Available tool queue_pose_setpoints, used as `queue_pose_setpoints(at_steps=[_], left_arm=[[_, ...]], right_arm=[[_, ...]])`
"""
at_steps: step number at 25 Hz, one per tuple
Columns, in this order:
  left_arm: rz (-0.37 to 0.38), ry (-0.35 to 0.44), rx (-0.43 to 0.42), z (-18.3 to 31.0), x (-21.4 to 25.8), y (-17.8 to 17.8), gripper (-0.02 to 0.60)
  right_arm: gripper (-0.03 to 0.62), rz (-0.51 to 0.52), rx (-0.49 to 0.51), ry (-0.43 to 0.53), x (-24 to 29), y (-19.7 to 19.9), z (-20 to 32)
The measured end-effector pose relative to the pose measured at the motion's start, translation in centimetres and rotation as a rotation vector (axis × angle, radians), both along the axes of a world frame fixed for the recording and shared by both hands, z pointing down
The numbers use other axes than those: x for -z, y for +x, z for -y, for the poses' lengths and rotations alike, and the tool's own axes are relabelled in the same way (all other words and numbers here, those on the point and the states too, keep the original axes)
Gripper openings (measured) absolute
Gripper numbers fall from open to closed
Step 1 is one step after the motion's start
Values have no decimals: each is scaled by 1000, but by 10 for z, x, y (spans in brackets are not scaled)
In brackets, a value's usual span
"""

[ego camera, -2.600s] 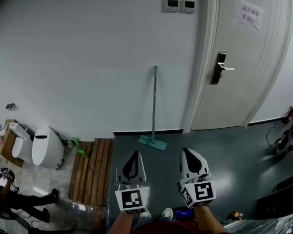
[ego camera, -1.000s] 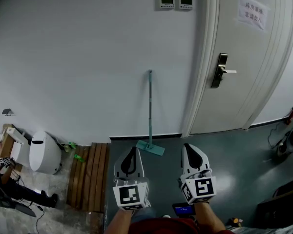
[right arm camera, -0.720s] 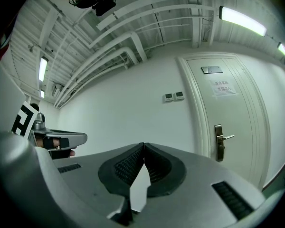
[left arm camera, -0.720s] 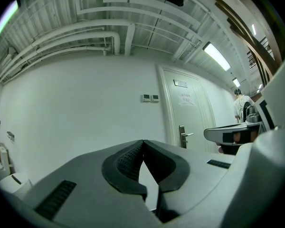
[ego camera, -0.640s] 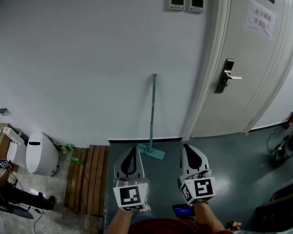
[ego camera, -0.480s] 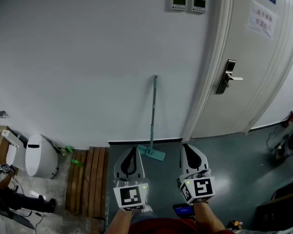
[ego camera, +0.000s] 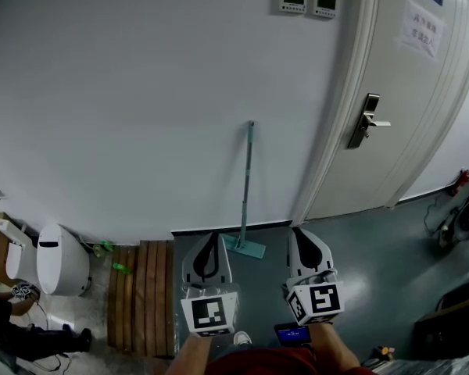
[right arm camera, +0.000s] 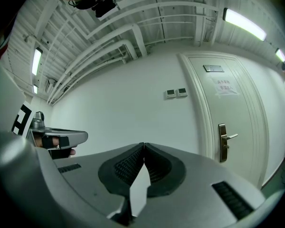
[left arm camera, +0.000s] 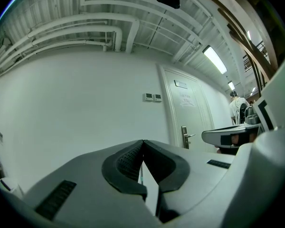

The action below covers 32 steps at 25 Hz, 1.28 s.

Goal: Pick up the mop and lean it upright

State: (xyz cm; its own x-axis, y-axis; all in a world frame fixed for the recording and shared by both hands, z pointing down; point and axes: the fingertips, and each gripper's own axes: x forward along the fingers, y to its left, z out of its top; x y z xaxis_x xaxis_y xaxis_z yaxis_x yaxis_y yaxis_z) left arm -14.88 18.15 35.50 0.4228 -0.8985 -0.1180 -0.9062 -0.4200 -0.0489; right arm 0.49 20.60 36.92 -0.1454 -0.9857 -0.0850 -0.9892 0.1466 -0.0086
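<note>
A mop with a teal handle (ego camera: 247,182) stands upright against the white wall, its flat teal head (ego camera: 244,246) resting on the grey floor at the wall's foot. My left gripper (ego camera: 210,236) is just left of the mop head and nearer to me, shut with nothing between its jaws. My right gripper (ego camera: 298,231) is held beside it, to the right of the mop head, also shut and empty. In the left gripper view the left gripper (left arm camera: 143,140) has its jaws closed tip to tip. The right gripper (right arm camera: 144,145) looks the same in the right gripper view.
A white door (ego camera: 410,92) with a metal handle (ego camera: 367,120) stands right of the mop. Two wall controllers (ego camera: 305,1) hang above. A wooden slat board (ego camera: 141,287) and a white toilet (ego camera: 61,260) lie left. A phone (ego camera: 293,334) is on the floor by my feet.
Both grippers stay shut and side by side. The mop keeps leaning on the wall. The view has shifted a little, so the mop and door sit further right in the frame.
</note>
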Motion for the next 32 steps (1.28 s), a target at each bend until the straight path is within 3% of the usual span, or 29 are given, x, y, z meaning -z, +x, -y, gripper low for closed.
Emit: queue_pose_setpoints(at_steps=[13, 32], left_arm=[[-3, -6, -14, 52, -7, 11, 15], [7, -30, 47, 184, -11, 76, 15]], right_arm=[[17, -13, 21, -9, -12, -2, 55], [17, 12, 71, -28, -11, 62, 197]])
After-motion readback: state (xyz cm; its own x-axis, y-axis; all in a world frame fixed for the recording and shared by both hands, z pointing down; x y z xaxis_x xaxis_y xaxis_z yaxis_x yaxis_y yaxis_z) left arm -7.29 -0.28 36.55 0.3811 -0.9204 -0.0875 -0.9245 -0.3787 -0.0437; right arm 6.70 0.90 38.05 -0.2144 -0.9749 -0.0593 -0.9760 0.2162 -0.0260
